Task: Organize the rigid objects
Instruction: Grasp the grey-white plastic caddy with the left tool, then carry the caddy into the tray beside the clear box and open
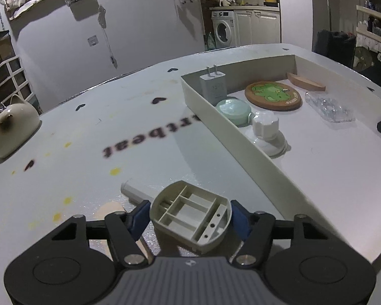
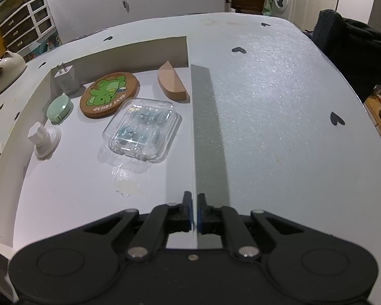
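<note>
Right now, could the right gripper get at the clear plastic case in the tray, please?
Probably not yet: the right gripper is shut on the tray wall. Once released, nothing blocks the clear plastic case.

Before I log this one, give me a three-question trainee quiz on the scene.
1. True or false: the right gripper has its jaws shut on the white tray's thin side wall.
2. Which sits nearest the grey plug-in charger: A. clear plastic clamshell box; B. mint-green round case; C. wooden wedge?
3. What lies between the left gripper's jaws?

Key: 1 true. 2 B. 3 A beige ribbed plastic part, outside the tray.
</note>
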Action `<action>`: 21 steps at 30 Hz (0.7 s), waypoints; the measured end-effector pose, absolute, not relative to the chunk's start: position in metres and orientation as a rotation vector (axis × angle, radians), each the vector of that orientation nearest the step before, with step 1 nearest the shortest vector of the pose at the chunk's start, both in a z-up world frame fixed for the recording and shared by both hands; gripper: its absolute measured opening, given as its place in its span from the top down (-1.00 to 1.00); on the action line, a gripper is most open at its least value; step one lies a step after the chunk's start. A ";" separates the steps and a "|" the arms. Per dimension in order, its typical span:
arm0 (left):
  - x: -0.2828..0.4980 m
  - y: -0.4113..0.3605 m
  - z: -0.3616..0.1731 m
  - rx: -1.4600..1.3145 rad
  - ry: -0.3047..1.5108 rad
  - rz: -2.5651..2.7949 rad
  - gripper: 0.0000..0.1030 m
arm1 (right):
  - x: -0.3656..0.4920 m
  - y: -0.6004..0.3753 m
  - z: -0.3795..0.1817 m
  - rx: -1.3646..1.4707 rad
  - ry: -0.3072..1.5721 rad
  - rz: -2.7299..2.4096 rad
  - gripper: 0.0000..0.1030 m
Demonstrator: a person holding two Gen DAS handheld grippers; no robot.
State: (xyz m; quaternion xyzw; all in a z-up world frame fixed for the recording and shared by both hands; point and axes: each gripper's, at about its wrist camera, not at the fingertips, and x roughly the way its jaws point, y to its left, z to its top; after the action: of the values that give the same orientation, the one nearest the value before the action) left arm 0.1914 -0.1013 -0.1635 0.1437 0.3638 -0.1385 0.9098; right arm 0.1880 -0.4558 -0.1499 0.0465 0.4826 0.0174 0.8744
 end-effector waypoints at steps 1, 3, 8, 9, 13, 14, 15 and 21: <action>0.191 -0.102 -0.164 0.297 0.749 -0.285 -0.28 | 0.188 -0.456 -0.150 0.099 1.008 0.035 0.88; 0.191 -0.102 -0.163 0.295 0.749 -0.283 -0.27 | 0.188 -0.456 -0.150 0.100 1.007 0.034 0.88; 0.191 -0.103 -0.163 0.276 0.750 -0.272 -0.27 | 0.188 -0.456 -0.150 0.098 1.007 0.034 0.88; 0.191 -0.102 -0.162 0.267 0.750 -0.270 -0.27 | 0.188 -0.456 -0.150 0.097 1.007 0.035 0.88; 0.190 -0.101 -0.153 0.226 0.724 -0.258 -0.27 | 0.188 -0.456 -0.150 0.097 1.007 0.035 0.89; 0.190 -0.101 -0.150 0.216 0.714 -0.254 -0.27 | 0.188 -0.455 -0.150 0.096 1.008 0.037 0.89; 0.191 -0.101 -0.145 0.208 0.703 -0.250 -0.27 | 0.188 -0.456 -0.150 0.096 1.008 0.038 0.89; 0.197 -0.113 -0.108 0.117 0.612 -0.298 -0.27 | 0.188 -0.456 -0.150 0.098 1.008 0.039 0.91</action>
State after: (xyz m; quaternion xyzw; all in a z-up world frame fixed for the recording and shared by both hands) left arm 0.1972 -0.1132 -0.1079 0.0573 0.3001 -0.1463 0.9409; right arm 0.1882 -0.4563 -0.1502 0.0471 0.4827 0.0189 0.8743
